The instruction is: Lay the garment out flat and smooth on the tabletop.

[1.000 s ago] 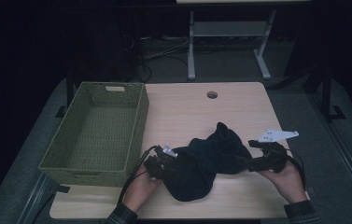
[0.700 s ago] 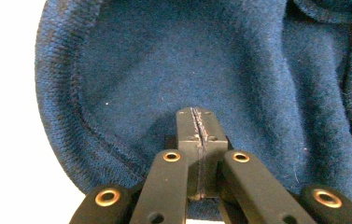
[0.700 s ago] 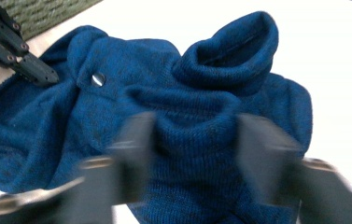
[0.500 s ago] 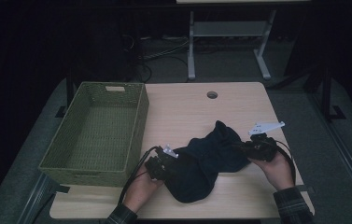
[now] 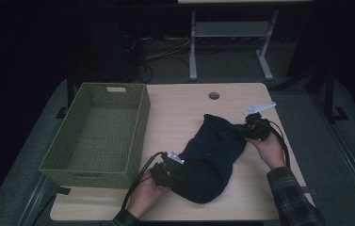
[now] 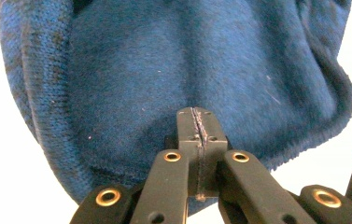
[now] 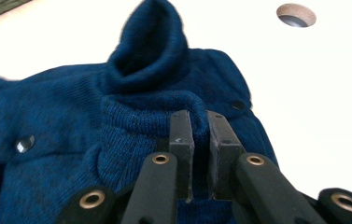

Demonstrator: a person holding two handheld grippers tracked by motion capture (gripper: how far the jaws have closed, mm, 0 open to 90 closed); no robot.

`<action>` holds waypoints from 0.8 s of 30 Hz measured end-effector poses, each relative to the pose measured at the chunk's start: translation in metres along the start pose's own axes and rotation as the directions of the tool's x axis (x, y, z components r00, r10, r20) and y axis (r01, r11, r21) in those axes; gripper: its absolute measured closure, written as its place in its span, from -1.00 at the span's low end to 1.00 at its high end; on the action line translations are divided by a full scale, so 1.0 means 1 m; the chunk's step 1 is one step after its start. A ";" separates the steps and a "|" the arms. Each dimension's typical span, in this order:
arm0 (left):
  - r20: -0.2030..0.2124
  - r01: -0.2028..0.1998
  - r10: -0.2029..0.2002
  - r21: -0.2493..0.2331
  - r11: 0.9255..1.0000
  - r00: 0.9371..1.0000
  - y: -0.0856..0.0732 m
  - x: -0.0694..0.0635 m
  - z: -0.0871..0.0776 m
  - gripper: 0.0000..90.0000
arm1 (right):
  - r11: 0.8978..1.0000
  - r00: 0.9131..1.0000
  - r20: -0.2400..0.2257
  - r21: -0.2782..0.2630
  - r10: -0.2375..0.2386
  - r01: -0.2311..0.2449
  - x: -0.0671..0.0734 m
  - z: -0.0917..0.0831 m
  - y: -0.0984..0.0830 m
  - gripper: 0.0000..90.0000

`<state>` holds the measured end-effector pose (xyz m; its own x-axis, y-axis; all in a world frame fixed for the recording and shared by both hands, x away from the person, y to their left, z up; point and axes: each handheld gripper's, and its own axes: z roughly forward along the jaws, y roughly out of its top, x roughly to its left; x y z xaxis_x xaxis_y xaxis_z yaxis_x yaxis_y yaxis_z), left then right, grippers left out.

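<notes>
Both my jaws grip the blue knit garment

My left gripper [image 6: 197, 135] is clamped tight on its near hem; my right gripper [image 7: 200, 126], jaws just closing, pinches a ribbed fold. The blue knit garment [image 5: 213, 155] lies on the surface [image 5: 180, 108], beside the green wicker basket [image 5: 97, 134].
</notes>
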<state>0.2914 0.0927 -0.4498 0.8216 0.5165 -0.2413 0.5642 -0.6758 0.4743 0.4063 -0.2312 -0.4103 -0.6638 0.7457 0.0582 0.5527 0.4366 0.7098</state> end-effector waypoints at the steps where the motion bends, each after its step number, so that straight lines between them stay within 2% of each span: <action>1: 0.003 -0.003 0.003 0.000 1.000 1.000 0.000 -0.002 0.000 1.00 | 1.000 1.000 0.003 0.001 0.004 -0.004 -0.002 0.003 0.002 0.83; 7: 0.017 -0.016 0.016 0.001 1.000 1.000 0.002 -0.009 0.004 1.00 | 0.999 1.000 0.023 0.038 -0.005 0.004 -0.007 0.026 0.016 0.83; 10: 0.018 -0.018 0.018 0.000 1.000 1.000 0.002 -0.010 0.004 1.00 | 0.999 0.999 0.039 0.045 -0.014 0.013 -0.007 0.033 0.020 0.83; 14: 0.024 -0.014 0.014 -0.004 1.000 1.000 0.002 -0.010 0.005 1.00 | 0.999 1.000 0.028 0.049 -0.012 0.011 -0.005 0.038 0.021 0.76; 17: 0.026 -0.018 0.018 -0.002 1.000 1.000 0.002 -0.009 0.004 1.00 | 1.000 1.000 0.013 0.025 -0.008 0.007 0.000 0.031 0.020 0.46; 19: 0.035 -0.017 0.017 -0.007 1.000 0.999 0.003 -0.009 0.004 0.89 | 1.000 1.000 0.019 -0.001 -0.007 0.007 0.004 0.022 0.018 0.26; 22: 0.041 -0.014 0.015 -0.025 1.000 0.999 0.005 -0.008 -0.001 0.79 | 1.000 0.999 0.034 -0.031 -0.001 0.002 0.010 0.006 0.013 0.13; 24: 0.037 -0.014 0.015 -0.040 0.999 0.999 0.006 -0.009 -0.005 0.74 | 0.999 1.000 0.029 -0.051 0.005 -0.003 0.013 -0.004 0.009 0.15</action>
<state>0.2874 0.0862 -0.4407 0.8325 0.4865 -0.2650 0.5491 -0.6610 0.5114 0.4006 -0.2197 -0.3998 -0.6464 0.7619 0.0413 0.5283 0.4079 0.7447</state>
